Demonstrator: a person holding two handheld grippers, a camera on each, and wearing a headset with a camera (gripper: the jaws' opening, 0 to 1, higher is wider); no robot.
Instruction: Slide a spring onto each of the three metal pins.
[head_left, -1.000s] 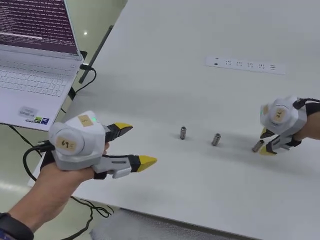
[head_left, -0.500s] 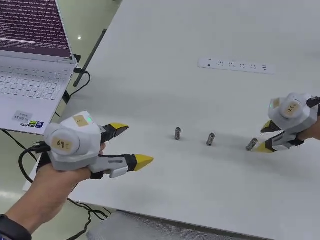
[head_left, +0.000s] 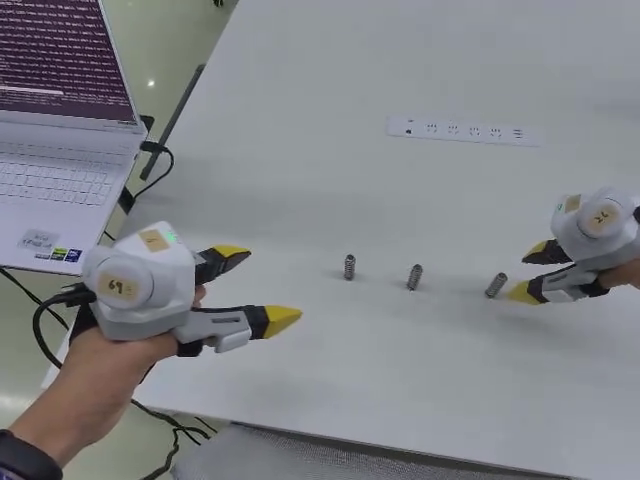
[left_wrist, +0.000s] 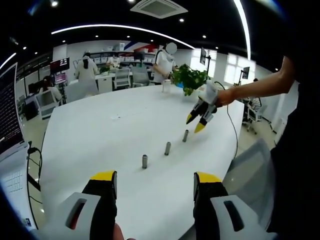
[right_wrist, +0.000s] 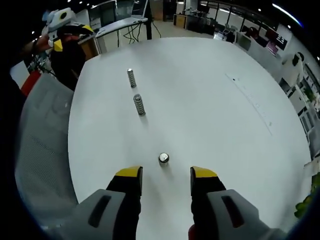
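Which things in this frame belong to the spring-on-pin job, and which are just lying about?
Part of the job: left pin, middle pin and right pin, each seemingly already wearing a spring; left gripper and right gripper, both open.

Just lying about: laptop, power strip.

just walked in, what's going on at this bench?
A person holds a gripper in each hand over a white table. Three pins stand in a row, each apparently wearing a spring. The right gripper, jaws open, sits just beside the rightmost pin without gripping it. The left gripper hangs open and empty near the laptop.
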